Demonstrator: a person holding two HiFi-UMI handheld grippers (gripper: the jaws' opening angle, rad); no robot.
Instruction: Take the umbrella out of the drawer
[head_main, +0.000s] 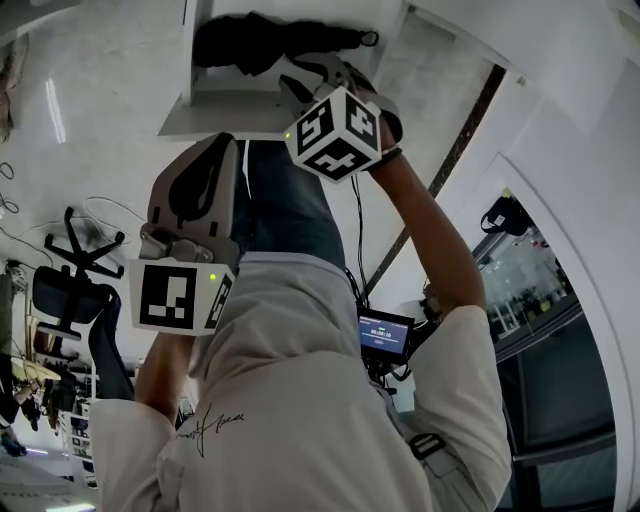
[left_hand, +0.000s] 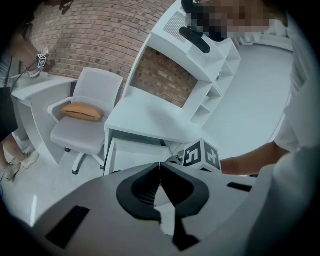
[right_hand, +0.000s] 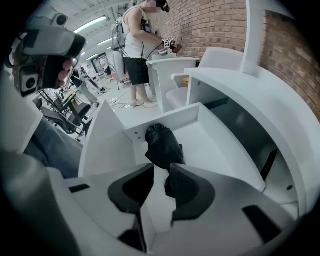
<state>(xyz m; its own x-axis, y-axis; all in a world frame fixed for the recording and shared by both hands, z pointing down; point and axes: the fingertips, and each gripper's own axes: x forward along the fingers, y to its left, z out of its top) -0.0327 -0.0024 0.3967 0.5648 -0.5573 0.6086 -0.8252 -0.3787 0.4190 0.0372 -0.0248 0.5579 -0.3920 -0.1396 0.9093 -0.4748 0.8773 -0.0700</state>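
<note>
A folded black umbrella (head_main: 270, 42) lies in the open white drawer (head_main: 215, 110) at the top of the head view. My right gripper (head_main: 308, 78) reaches steeply down into the drawer just over it. In the right gripper view the umbrella (right_hand: 162, 145) lies against the drawer's (right_hand: 215, 145) far-left corner, right beyond the right gripper (right_hand: 161, 167), whose jaws stand apart with a narrow gap and only white drawer floor between them. My left gripper (head_main: 213, 142) hangs back from the drawer; in its own view the left gripper (left_hand: 160, 164) is shut, holding nothing.
The drawer belongs to a white desk (left_hand: 150, 117) with shelves, set against a brick wall. A white chair (left_hand: 85, 135) with an orange cushion (left_hand: 81, 111) stands beside it. Another person (right_hand: 135, 55) stands at a white counter behind. A black office chair (head_main: 70, 290) is at the left.
</note>
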